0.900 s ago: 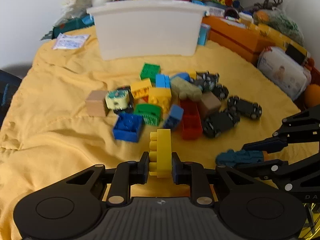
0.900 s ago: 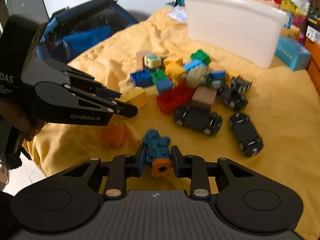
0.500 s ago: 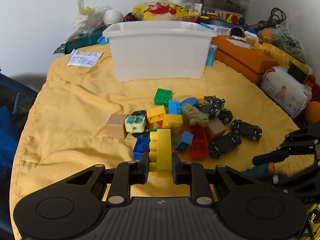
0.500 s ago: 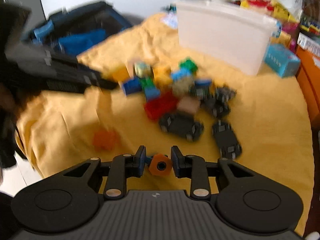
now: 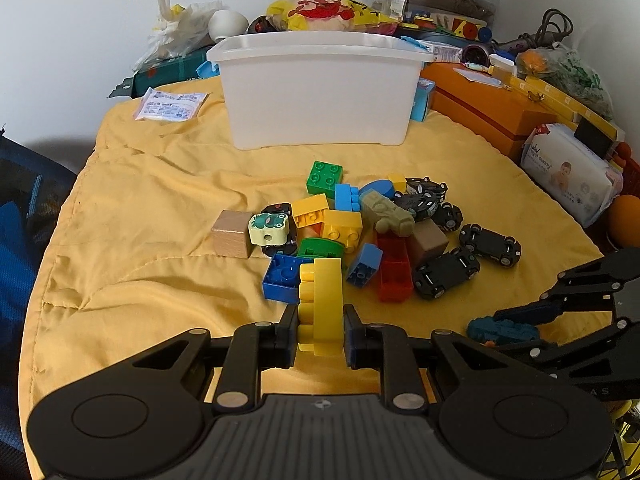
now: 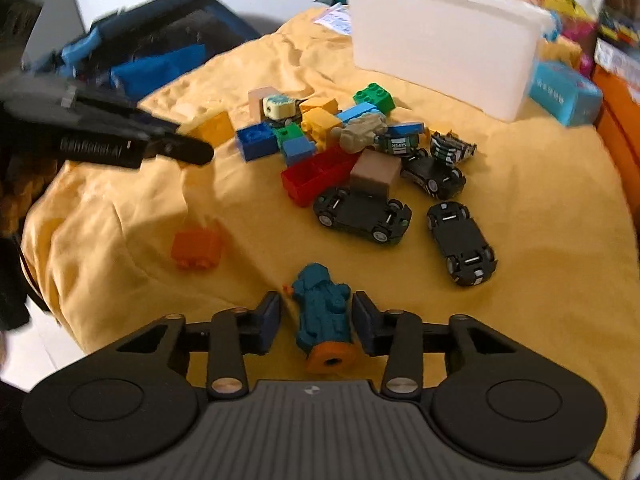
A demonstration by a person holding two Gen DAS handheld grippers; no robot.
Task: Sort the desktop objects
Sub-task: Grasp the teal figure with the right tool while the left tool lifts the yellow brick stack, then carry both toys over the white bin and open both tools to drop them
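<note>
Right gripper: fingers spread, a visible gap on each side of the teal moulded toy figure with an orange round base, which lies on the yellow cloth between them. An orange plastic brick sits apart to the left. Further out, a heap of coloured plastic building blocks and black toy cars lies before the white plastic tub. The left gripper, blurred, enters from the left.

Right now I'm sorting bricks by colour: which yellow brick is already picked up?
The long yellow brick clamped in the left hand-held gripper; the other yellow bricks lie in the pile.
</note>
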